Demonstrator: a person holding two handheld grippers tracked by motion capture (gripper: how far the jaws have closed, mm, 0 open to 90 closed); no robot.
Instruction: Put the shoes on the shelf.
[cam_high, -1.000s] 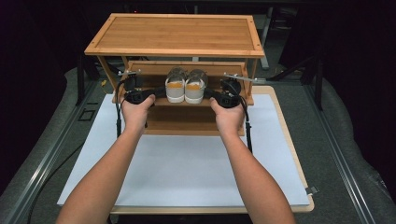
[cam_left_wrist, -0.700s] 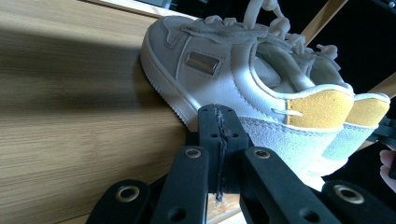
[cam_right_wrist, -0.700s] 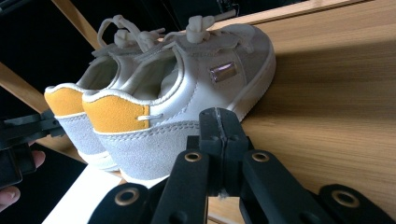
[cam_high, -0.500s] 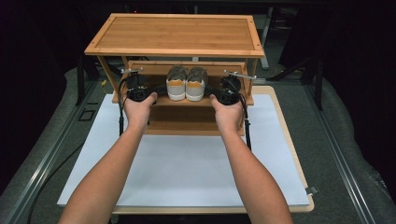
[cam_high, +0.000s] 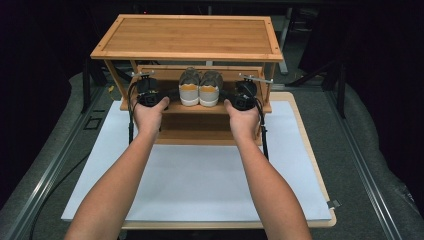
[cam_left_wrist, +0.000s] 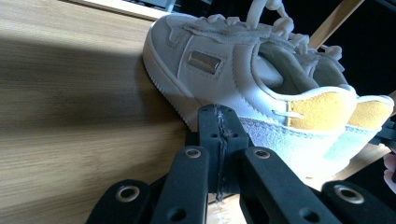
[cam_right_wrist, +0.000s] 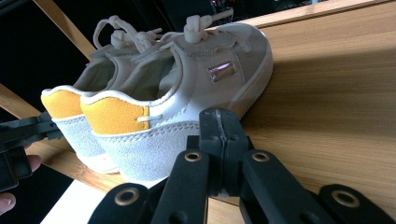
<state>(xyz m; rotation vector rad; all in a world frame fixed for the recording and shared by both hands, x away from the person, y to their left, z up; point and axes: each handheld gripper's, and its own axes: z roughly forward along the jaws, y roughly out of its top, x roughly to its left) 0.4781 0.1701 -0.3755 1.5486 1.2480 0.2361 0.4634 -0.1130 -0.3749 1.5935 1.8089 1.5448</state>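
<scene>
From the high view, a pair of small shoes (cam_high: 200, 88) sits on the middle shelf (cam_high: 170, 107) of a bamboo rack (cam_high: 186, 36), heels toward the person, long axis running front to back, and the rack stands on a white-covered surface (cam_high: 200, 175). The left hand-held gripper (cam_high: 148, 91) waits at the pair's left, the right hand-held gripper (cam_high: 245, 94) at its right, about equally near, the shoes squarely between them. Over to the left gripper view: the left hand-held gripper's jaws are pressed together on nothing, tips at the grey sole wall of the near shoe (cam_left_wrist: 243, 88); whether they touch it I cannot tell. This view brings out the metal tag on the shoe's side, lost from above. Now the right gripper view: the right hand-held gripper's jaws are likewise pressed together and empty, tips against the other shoe (cam_right_wrist: 177, 102), yellow heel tab plain. My read: both must push inward from opposite sides.
</scene>
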